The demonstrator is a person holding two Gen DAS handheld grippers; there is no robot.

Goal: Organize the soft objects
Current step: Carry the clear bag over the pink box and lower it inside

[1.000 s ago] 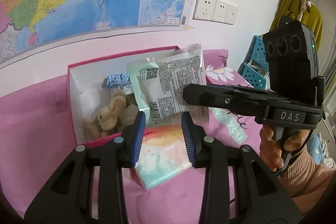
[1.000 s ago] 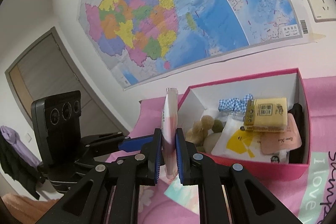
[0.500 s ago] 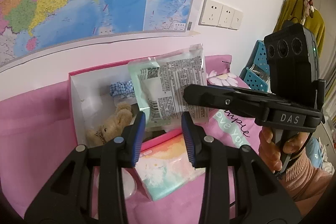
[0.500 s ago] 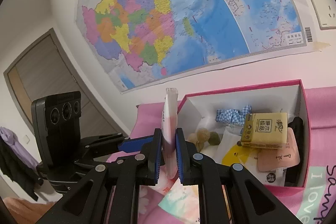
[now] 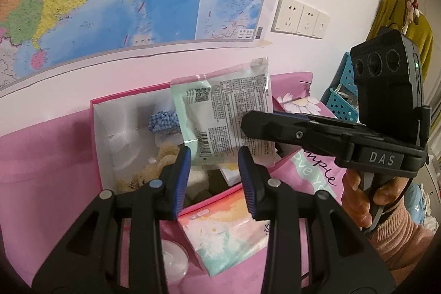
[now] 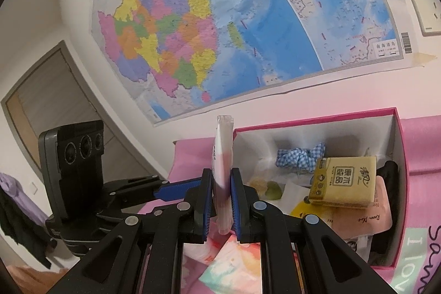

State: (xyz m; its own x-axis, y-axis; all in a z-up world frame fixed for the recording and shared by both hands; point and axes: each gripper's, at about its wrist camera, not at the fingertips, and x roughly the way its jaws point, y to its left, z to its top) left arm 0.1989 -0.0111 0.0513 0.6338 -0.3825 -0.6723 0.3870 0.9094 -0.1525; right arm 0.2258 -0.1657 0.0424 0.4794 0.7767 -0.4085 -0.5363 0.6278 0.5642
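Up high, the right gripper (image 6: pixel 222 190) pinches the sachet (image 5: pixel 223 120) above the pink box (image 6: pixel 399 156).

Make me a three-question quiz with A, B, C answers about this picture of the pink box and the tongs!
1. Where is the yellow tissue pack?
A. inside the pink box
B. on the floor
C. hanging on the wall

2. What colour is the checked cloth in the box?
A. red and white
B. blue and white
C. green and black

3. What are the right tongs doing?
A. open and holding nothing
B. squeezing a teddy
C. shut on a flat packet

Answers:
1 A, it lies on other things within the box walls.
2 B, its little squares are blue and white.
3 C, the packet stands upright, pinched between the blue pads.
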